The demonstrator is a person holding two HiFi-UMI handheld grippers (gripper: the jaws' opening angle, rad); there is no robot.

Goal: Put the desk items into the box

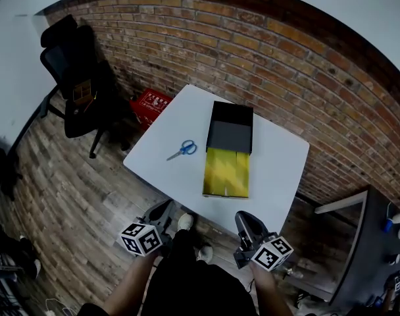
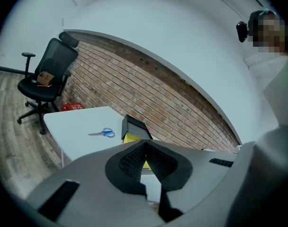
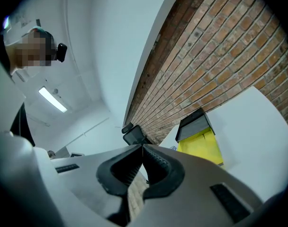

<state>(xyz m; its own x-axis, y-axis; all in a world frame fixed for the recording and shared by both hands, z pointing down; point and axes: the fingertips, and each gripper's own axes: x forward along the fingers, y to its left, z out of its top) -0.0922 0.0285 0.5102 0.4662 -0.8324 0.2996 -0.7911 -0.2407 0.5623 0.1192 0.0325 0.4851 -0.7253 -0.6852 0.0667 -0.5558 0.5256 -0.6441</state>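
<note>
Currently, the left gripper (image 1: 162, 210) and the right gripper (image 1: 247, 220) are held side by side in front of the near edge of the white table (image 1: 279, 166), above the wooden floor (image 1: 68, 196). In the left gripper view, the jaws of the left gripper (image 2: 145, 144) are seen pressed together at the tips, with nothing between them. In the right gripper view, the right gripper (image 3: 142, 146) is likewise seen closed, and no object is carried by it.

Two task items are located on the table. The box (image 1: 226, 171) is placed near the middle of the tabletop, towards the brick wall (image 1: 252, 51); its yellow interior is exposed, and its black lid (image 1: 230, 127) is positioned at the far end. The blue-handled scissors (image 1: 182, 150) are laid flat to the left of the box, apart from it and outside it, with the handles directed towards the box and the closed blades towards the left table edge. The same box (image 2: 134, 129) and scissors (image 2: 102, 133) are shown beyond the jaws in the left gripper view; the box (image 3: 199, 138) is also shown in the right gripper view.

A black office chair (image 1: 78, 78) is positioned left of the table, with a small brown carton (image 1: 81, 92) on its seat. A red crate (image 1: 149, 104) is set on the floor between the chair and the table.
</note>
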